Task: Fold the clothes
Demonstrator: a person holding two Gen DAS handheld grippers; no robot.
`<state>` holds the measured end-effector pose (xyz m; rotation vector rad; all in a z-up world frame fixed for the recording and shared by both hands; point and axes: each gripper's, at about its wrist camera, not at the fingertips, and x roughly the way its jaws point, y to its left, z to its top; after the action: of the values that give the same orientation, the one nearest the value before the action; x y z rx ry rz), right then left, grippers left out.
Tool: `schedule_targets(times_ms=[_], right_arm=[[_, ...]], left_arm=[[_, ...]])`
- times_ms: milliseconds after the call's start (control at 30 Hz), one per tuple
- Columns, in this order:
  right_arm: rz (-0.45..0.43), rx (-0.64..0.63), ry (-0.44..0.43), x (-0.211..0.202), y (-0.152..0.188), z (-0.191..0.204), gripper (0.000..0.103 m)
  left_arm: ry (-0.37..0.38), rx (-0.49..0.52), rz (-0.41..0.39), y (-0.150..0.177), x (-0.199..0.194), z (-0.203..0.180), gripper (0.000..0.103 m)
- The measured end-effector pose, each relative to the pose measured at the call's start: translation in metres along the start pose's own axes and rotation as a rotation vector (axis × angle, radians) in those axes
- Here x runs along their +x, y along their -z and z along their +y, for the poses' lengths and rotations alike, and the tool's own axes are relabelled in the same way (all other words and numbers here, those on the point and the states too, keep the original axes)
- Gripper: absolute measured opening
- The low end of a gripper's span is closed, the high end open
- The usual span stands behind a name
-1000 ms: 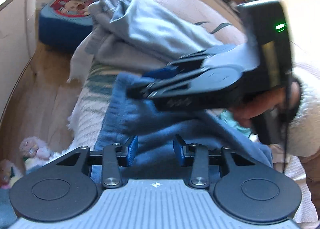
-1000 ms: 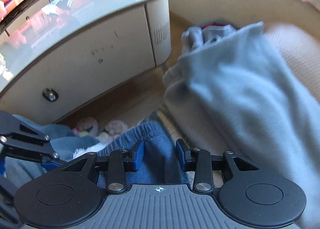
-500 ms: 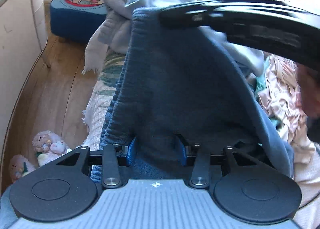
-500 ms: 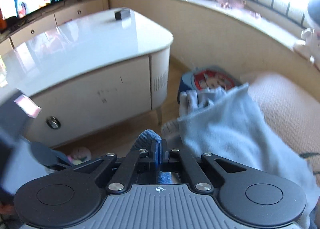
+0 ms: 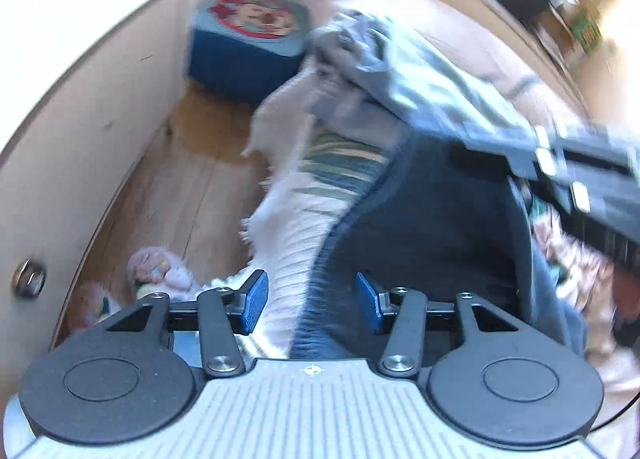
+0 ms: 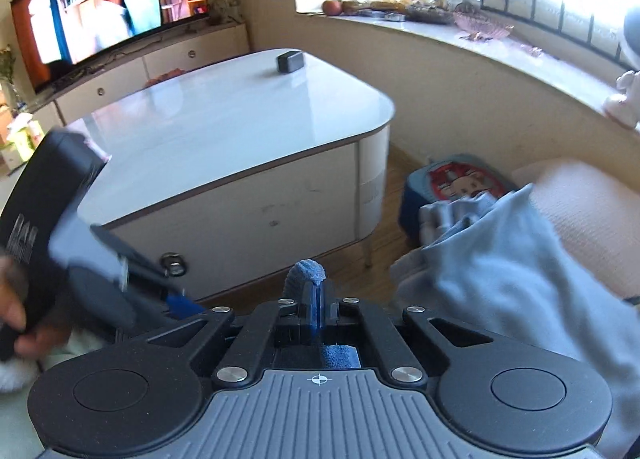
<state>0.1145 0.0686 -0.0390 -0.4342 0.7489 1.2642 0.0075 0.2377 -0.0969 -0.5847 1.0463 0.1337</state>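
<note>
A dark blue knit garment (image 5: pixel 424 227) hangs in front of my left gripper (image 5: pixel 308 301), which is open with the garment's ribbed edge between its jaws. My right gripper (image 6: pixel 317 309) is shut on a fold of the same blue garment (image 6: pixel 307 273) and holds it up; it shows blurred at the upper right of the left wrist view (image 5: pixel 580 183). A light grey-blue garment (image 5: pixel 408 87) lies on the pink sofa, also in the right wrist view (image 6: pixel 516 271). The left gripper shows blurred at the left of the right wrist view (image 6: pixel 172 299).
A white coffee table (image 6: pixel 224 131) stands close ahead, with a small black box (image 6: pixel 290 61) on it. A blue cartoon cushion (image 5: pixel 248 39) and plush toys (image 5: pixel 160 271) lie on the wooden floor. A fringed striped throw (image 5: pixel 320 187) covers the sofa edge. More clothes (image 5: pixel 576 259) lie at right.
My right gripper lifted the blue garment higher. My left gripper's jaws opened wider and dropped lower along the garment's edge, which now hangs to its right side.
</note>
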Motion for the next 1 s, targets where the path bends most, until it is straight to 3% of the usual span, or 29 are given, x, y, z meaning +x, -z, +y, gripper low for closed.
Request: schedule_targets(times_ms=[200,400,500,633,767,833,933,1000], right_arm=[[0.043,0.051,-0.105,0.011,0.016,0.026,0.001],[0.192,0.032,-0.118,0.059,0.044,0.050,0.002],[0.252,0.040,-0.113,0.083,0.055,0.057,0.010],[0.319,-0.009,-0.108,0.102,0.072,0.069,0.013],[0.289,0.046,-0.122,0.092,0.070,0.064,0.016],[0.220,0.060,-0.126,0.070,0.063,0.063,0.024],[0.082,0.024,-0.062,0.025,0.061,0.064,0.033],[0.038,0.036,0.018,-0.008,0.068,0.058,0.034]], left_arm=[[-0.050,-0.130,-0.055,0.003,-0.016,0.038,0.046],[-0.044,-0.113,-0.038,0.002,-0.009,0.038,0.047],[-0.046,-0.107,-0.028,0.002,-0.005,0.037,0.047],[-0.039,-0.108,-0.015,0.001,0.002,0.036,0.048],[-0.037,-0.098,-0.006,0.001,0.006,0.031,0.048],[-0.035,-0.093,-0.006,0.001,0.007,0.028,0.048],[-0.028,-0.082,-0.011,-0.001,0.006,0.021,0.048],[-0.022,-0.070,-0.015,-0.002,0.006,0.013,0.048]])
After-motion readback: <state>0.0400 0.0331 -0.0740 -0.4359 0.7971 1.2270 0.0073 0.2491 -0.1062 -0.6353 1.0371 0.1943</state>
